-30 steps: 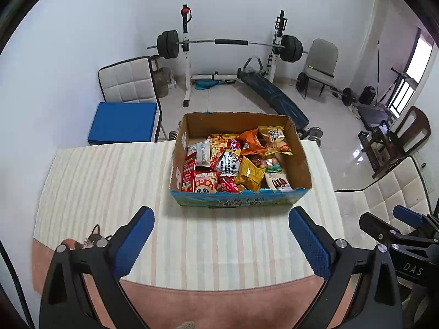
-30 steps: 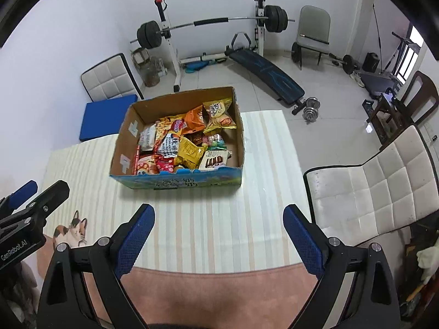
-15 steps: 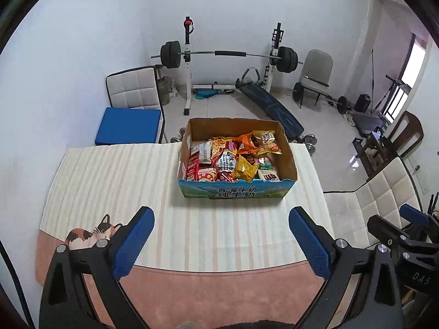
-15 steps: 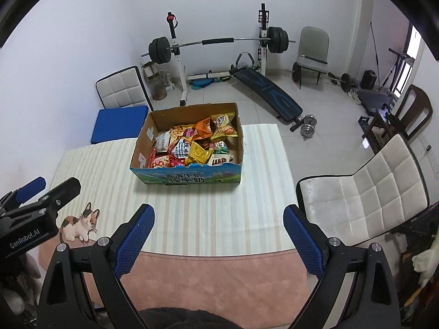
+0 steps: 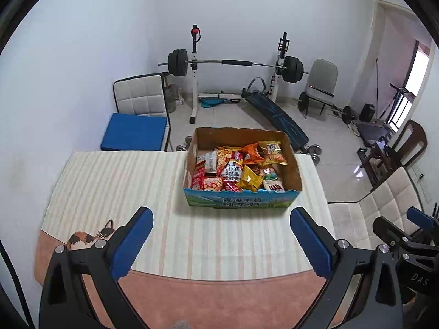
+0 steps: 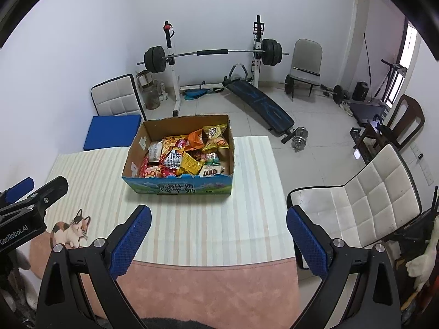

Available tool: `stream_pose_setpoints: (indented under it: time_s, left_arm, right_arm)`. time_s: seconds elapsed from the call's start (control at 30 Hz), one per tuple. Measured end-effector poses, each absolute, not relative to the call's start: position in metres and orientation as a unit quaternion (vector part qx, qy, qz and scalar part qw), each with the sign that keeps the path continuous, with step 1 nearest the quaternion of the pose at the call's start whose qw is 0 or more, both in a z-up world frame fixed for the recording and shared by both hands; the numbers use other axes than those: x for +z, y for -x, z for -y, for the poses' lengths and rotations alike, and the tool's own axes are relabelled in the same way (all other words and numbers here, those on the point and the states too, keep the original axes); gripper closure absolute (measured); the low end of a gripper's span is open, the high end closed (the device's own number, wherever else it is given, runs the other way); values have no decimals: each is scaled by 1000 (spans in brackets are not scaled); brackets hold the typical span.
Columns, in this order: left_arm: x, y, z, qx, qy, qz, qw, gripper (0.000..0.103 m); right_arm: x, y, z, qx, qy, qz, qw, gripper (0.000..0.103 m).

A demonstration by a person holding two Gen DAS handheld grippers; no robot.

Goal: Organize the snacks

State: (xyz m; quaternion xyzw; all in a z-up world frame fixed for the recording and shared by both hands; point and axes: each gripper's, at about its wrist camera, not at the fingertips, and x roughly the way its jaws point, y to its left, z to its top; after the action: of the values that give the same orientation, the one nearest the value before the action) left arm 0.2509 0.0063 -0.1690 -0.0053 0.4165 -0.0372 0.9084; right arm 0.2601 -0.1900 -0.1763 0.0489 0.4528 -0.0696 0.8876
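A: What's changing vs a sec ago?

B: Both tongs are sitting farther back & higher than before – the snack box (image 5: 241,181) is looking smaller in both views now, and the cat print (image 6: 71,229) on the cloth is showing where it was barely in shot. Left tongs (image 5: 221,231) are spread wide w/ nothing between the pads. Right tongs (image 6: 219,229) are opening wider too, also nothing between them.

A: So meaning for the task?

B: Prob either a start or a finish – nobody's gripping a thing. Snacks (image 6: 183,155) are all lying in the box, piled loose, none out on the desk. Can't tell if that pile counts as sorted.

A: Where's the box sitting?

B: From left cam, approx 12 o'clock, a touch toward 1, on the far half of the desk (image 5: 115,181). From right cam it's nearer 11. Well apart from both tongs.

A: Surface?

B: Striped cream cloth over a pink one, cat print at 8 o'clock by the near edge.

A: Room?

B: Home gym – barbell rack (image 5: 236,63) at 12 by the back wall, slant bench (image 5: 277,115) beside it, white padded chair (image 6: 356,194) at 3 just beside the desk, blue mat (image 5: 134,131) at 10
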Motion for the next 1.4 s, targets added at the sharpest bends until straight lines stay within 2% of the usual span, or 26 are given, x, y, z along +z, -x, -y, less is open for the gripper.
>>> stream_pose_setpoints:
  time_s: [0.67,1.4]
  left_arm:
    - [-190,-293,2,-24,-15,-412,911,1]
    - [-192,-304,4,-27,-19,-408,912,1]
  right_arm:
    - [-200,-328,198,-88,-43,-447,889,2]
    - [-210,-345,203,-89,-41,-448,888,2]
